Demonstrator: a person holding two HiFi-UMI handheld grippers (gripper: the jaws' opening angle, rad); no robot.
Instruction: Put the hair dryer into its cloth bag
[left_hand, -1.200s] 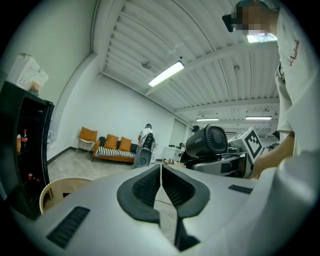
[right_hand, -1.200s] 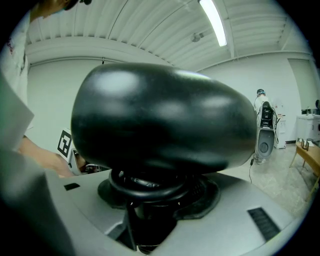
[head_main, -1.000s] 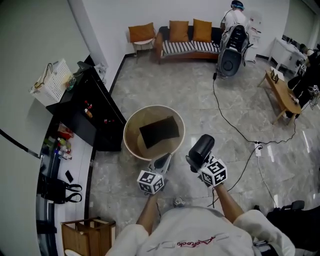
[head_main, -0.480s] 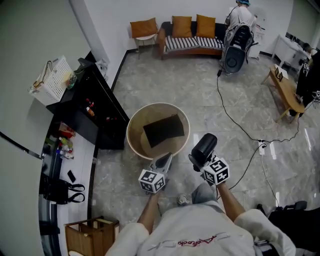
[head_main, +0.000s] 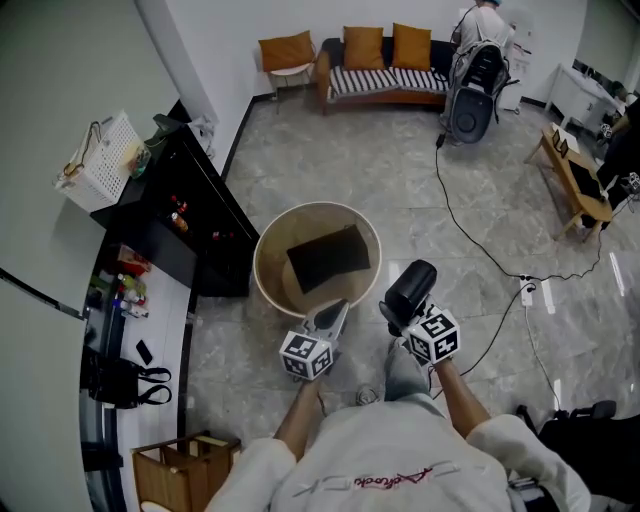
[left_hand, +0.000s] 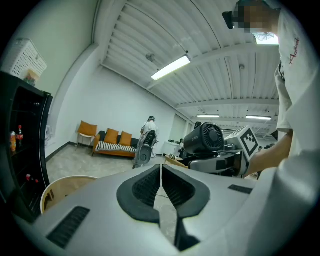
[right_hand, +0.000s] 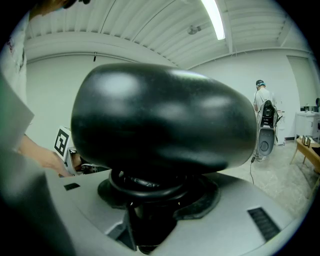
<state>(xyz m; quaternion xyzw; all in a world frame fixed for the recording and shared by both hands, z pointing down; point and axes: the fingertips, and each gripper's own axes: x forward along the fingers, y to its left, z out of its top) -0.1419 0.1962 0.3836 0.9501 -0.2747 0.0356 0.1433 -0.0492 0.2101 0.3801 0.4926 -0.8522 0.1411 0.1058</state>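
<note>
Grey marble-look floor tiles (head_main: 380, 190) are seen across a wide room, with a sofa (head_main: 385, 75) bearing orange cushions at the far wall and a black cabinet (head_main: 195, 225) at the left. Whether the round beige piece (head_main: 268, 250) is a low table or a tub cannot be told; the dark cloth bag (head_main: 327, 256) is laid flat on it. The hair dryer (head_main: 411, 285) is held clear of the bag, just to its right, by the right gripper (head_main: 400, 317), whose jaws are clamped on the handle. That handle is largely hidden, since the dryer's black body fills the right gripper view. The left gripper (head_main: 334, 309) is pressed together with nothing between its jaws. Pale lettering on the dryer and red script on the white shirt (head_main: 375, 470) cannot be read.
</note>
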